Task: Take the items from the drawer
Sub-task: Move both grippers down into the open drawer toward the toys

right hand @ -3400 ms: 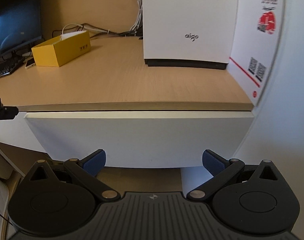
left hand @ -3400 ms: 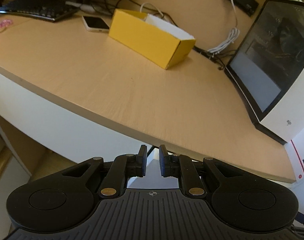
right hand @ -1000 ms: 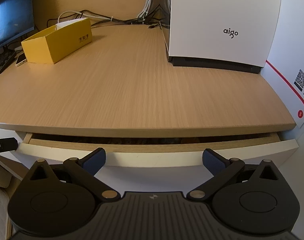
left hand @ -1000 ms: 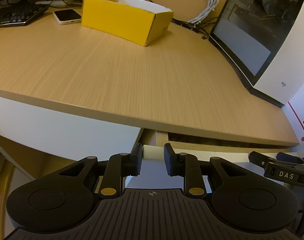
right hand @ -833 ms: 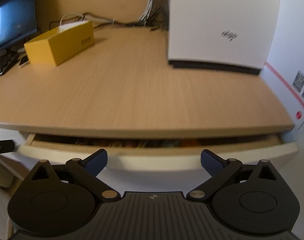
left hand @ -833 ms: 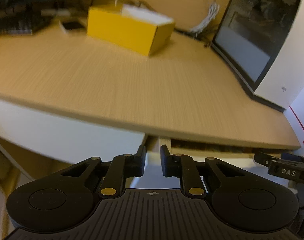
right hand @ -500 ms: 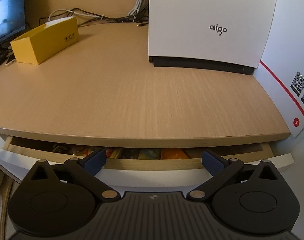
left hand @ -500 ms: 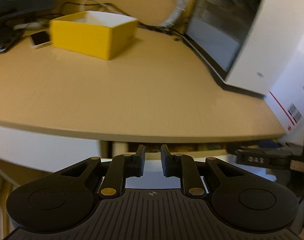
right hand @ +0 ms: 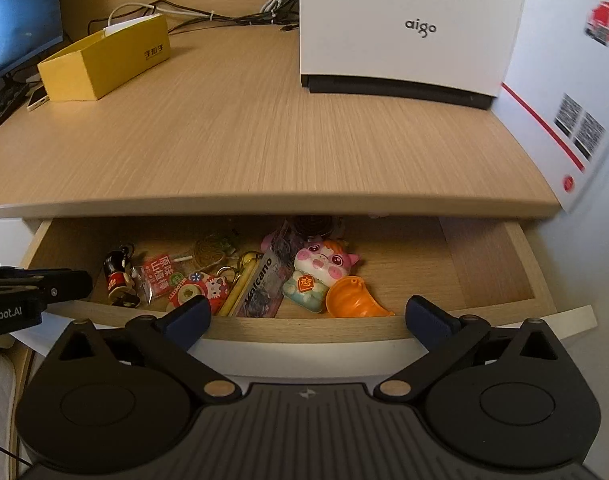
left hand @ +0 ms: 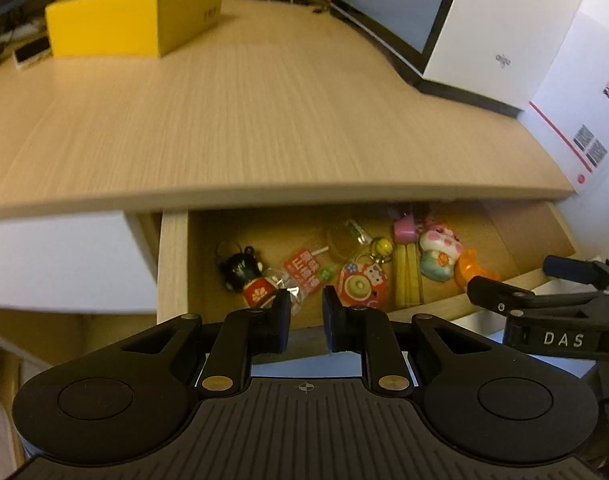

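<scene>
The drawer (right hand: 492,264) in front of you stands pulled out under the surface (right hand: 264,140), with trinkets heaped in its left half: a pig toy (right hand: 320,272), an orange piece (right hand: 352,298) at its 5 o'clock, a black doll (right hand: 116,268) far left. Your right gripper (right hand: 306,316) hovers at the drawer front, fingers wide, holding nothing. Your left gripper (left hand: 306,316) has its 2 fingers narrow, a small gap between, empty. A yellow box (right hand: 104,64) sits at 11 o'clock.
</scene>
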A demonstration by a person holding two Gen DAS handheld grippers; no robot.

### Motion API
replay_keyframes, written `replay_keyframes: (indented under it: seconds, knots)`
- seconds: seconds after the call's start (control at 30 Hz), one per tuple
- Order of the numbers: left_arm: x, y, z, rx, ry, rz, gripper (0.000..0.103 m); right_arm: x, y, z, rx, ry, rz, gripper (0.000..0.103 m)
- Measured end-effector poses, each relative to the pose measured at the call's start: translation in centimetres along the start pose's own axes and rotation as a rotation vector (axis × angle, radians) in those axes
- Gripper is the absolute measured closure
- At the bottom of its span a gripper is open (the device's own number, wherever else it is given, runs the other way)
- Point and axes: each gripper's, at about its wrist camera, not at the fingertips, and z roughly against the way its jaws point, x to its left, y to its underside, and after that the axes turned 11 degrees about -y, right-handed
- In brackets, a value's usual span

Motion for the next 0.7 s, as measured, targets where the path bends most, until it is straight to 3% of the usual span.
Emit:
replay_keyframes:
  seconds: [0.17, 0.27, 0.53, 0.7]
  knots:
    - [-0.3, 2.9, 2.2, -0.008, -0.031, -0.030, 0.084, 0.9, 2.7, 2.1, -0.014, 0.014, -0.007, 0.000]
    - [-0.2, 4.6, 3.4, -0.004, -0.011, -0.050, 0.084, 1.5, 4.6, 3.5, -0.029, 0.022, -0.011, 0.000]
    - [0.1, 7.5, 5.2, 0.033, 0.019, -0.089, 0.084, 2.7, 7.9, 6.8, 0.021, -0.064, 0.002, 0.000]
    - [-0.1, 8.3, 5.9, 0.049, 0.020, -0.115, 0.085, 2.0, 8.2, 9.1, 0.030, -0.082, -0.031, 0.011]
